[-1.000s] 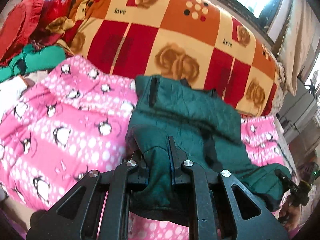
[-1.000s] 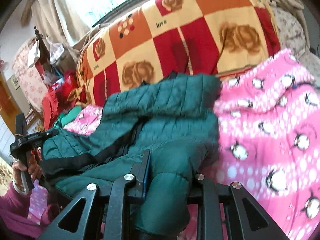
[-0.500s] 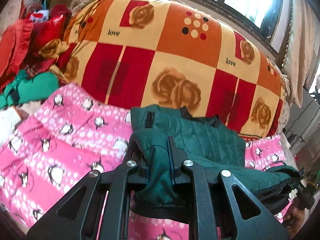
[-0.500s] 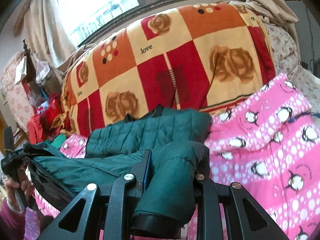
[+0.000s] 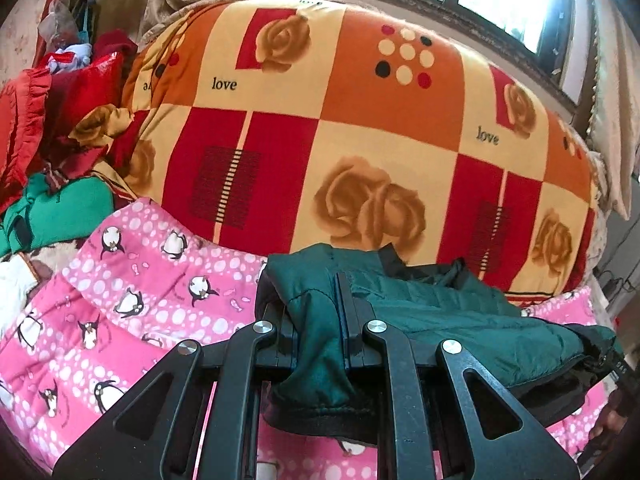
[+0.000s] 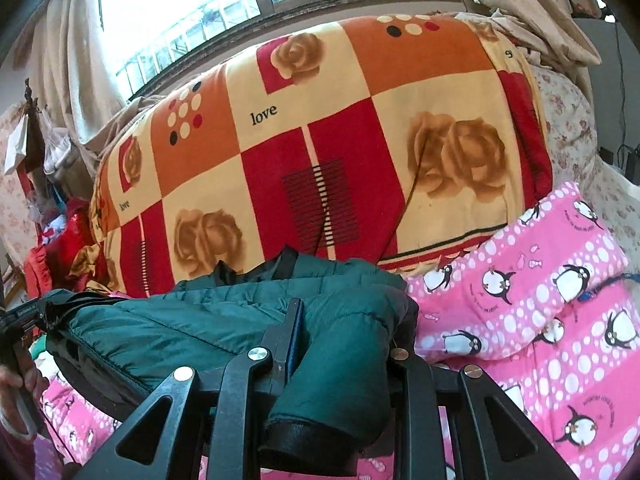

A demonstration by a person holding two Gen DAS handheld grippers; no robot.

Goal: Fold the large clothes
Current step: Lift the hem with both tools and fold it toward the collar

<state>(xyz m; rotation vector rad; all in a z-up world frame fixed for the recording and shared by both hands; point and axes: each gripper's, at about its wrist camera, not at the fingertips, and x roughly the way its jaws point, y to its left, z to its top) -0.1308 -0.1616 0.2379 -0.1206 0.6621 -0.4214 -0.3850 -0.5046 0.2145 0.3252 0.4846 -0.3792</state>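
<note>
A dark green quilted jacket (image 5: 452, 316) with black trim hangs stretched between my two grippers, above the pink penguin blanket (image 5: 132, 288). My left gripper (image 5: 320, 300) is shut on one end of the jacket, and a cuff hangs down between its fingers. My right gripper (image 6: 344, 320) is shut on the other end (image 6: 200, 324), with a sleeve cuff draped over its frame. Each gripper shows at the far edge of the other's view, the right one (image 5: 616, 364) and the left one (image 6: 20, 316).
A big folded quilt (image 5: 360, 128) with red, orange and cream squares lies behind the jacket. Red and green clothes (image 5: 52, 128) are piled at the left. A window (image 6: 192, 8) with curtains is behind. The pink blanket covers the bed on the right (image 6: 552, 304).
Both grippers have lifted the jacket off the blanket and moved it toward the quilt. The jacket now hangs flatter between them, folded over.
</note>
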